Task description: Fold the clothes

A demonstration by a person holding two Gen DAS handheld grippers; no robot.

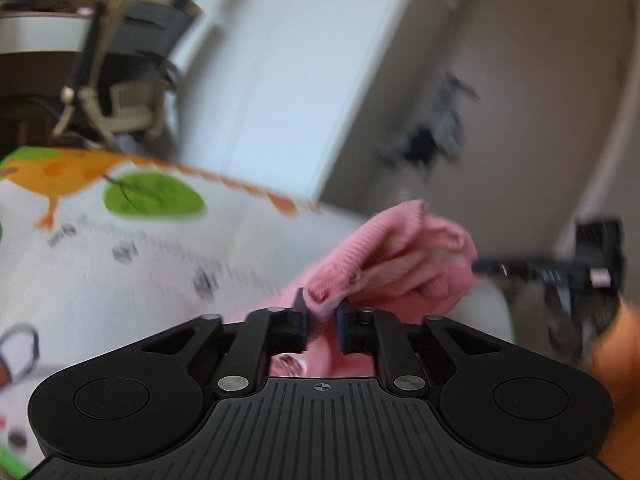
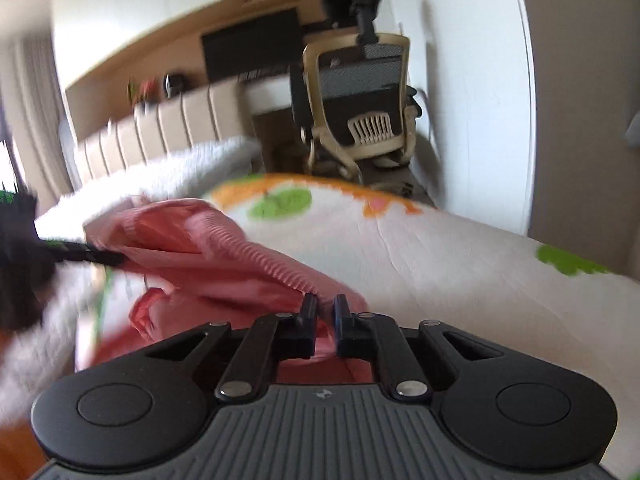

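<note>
Left gripper [image 1: 322, 312] and right gripper [image 2: 325, 308] are each pinching the pink ribbed garment [image 2: 224, 256], lifting it off the printed bedsheet [image 2: 460, 264] to spread it.

No text, label, brand or number can be read in either view. The sheet [image 1: 120, 280] carries dark printed marks in the left wrist view, but motion blur leaves them unreadable. A small crosshair sign stands at the middle of the left gripper [image 1: 322, 312] body; a faint small mark stands at the same spot on the right gripper [image 2: 325, 308], too small to tell.
</note>
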